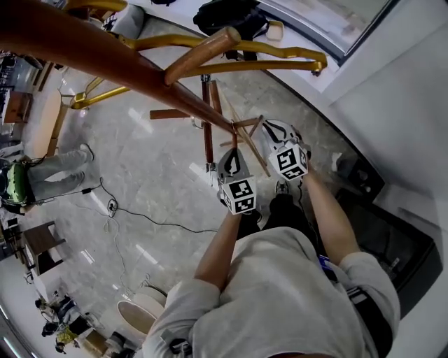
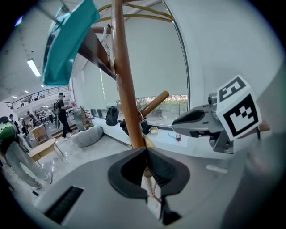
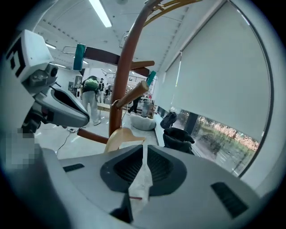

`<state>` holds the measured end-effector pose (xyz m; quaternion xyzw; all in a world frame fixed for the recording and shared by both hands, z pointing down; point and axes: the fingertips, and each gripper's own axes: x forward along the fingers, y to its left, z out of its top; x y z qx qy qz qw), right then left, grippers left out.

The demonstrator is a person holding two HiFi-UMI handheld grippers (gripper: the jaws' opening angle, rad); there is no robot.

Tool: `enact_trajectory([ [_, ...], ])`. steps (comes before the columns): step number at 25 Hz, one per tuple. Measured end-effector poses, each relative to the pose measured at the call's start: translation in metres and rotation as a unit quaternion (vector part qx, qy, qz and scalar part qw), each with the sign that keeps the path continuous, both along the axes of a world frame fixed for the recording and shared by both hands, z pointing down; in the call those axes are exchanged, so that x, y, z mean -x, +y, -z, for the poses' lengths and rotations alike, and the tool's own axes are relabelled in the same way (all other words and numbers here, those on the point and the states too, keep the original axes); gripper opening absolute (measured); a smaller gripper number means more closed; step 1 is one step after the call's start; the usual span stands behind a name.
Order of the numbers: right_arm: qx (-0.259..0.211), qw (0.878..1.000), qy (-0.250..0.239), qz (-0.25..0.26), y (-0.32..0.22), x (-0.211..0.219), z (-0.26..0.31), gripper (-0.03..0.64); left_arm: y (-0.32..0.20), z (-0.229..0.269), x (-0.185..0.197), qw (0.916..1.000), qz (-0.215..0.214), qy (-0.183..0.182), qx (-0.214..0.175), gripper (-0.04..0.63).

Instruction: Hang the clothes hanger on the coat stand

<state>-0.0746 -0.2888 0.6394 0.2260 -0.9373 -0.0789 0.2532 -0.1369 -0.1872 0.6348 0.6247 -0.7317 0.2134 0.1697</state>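
Note:
The brown wooden coat stand (image 1: 105,52) slants from the upper left toward the centre in the head view, with a peg (image 1: 203,54) sticking out of it. Both grippers sit close to its pole, side by side. The pale wooden clothes hanger (image 1: 246,143) lies between them as thin bars. My left gripper (image 1: 233,150) is shut on a thin pale part of the hanger (image 2: 149,185), right against the pole (image 2: 125,89). My right gripper (image 1: 267,131) has its jaws closed on a pale strip (image 3: 142,179), with the hanger's shoulder (image 3: 118,136) just beyond its jaws.
Golden curved bars (image 1: 231,45) hang above the stand. Black bags (image 1: 231,14) lie by the window. The stand's dark legs (image 1: 208,126) spread on the marble floor. A person (image 1: 49,175) stands at the left, near a floor cable (image 1: 140,217). A dark box (image 1: 360,175) sits right.

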Motion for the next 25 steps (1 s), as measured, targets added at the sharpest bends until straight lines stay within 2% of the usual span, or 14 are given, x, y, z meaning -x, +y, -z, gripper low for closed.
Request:
enact_trajectory([
  [4, 0.013, 0.999, -0.015, -0.048, 0.011, -0.008, 0.008, 0.017, 0.006, 0.005, 0.001, 0.9991, -0.04, 0.0, -0.015, 0.011],
  [7, 0.02, 0.995, -0.036, -0.086, 0.024, -0.015, 0.015, 0.011, 0.016, 0.002, 0.002, 0.998, -0.058, 0.014, -0.023, 0.012],
  [10, 0.035, 0.989, -0.068, -0.126, 0.045, -0.021, 0.02, 0.005, 0.023, 0.008, 0.002, 0.9955, -0.083, 0.021, -0.042, 0.011],
  [13, 0.044, 0.982, -0.081, -0.168, 0.065, -0.026, 0.028, 0.005, 0.033, 0.016, 0.006, 0.9921, -0.11, 0.027, -0.053, 0.011],
  [17, 0.035, 0.973, -0.089, -0.209, 0.093, -0.031, 0.049, 0.005, 0.047, 0.026, 0.014, 0.9878, -0.135, 0.039, -0.067, 0.011],
  [25, 0.009, 0.96, -0.115, -0.255, 0.144, -0.042, 0.093, 0.005, 0.077, 0.052, 0.025, 0.983, -0.148, 0.046, -0.098, 0.011],
])
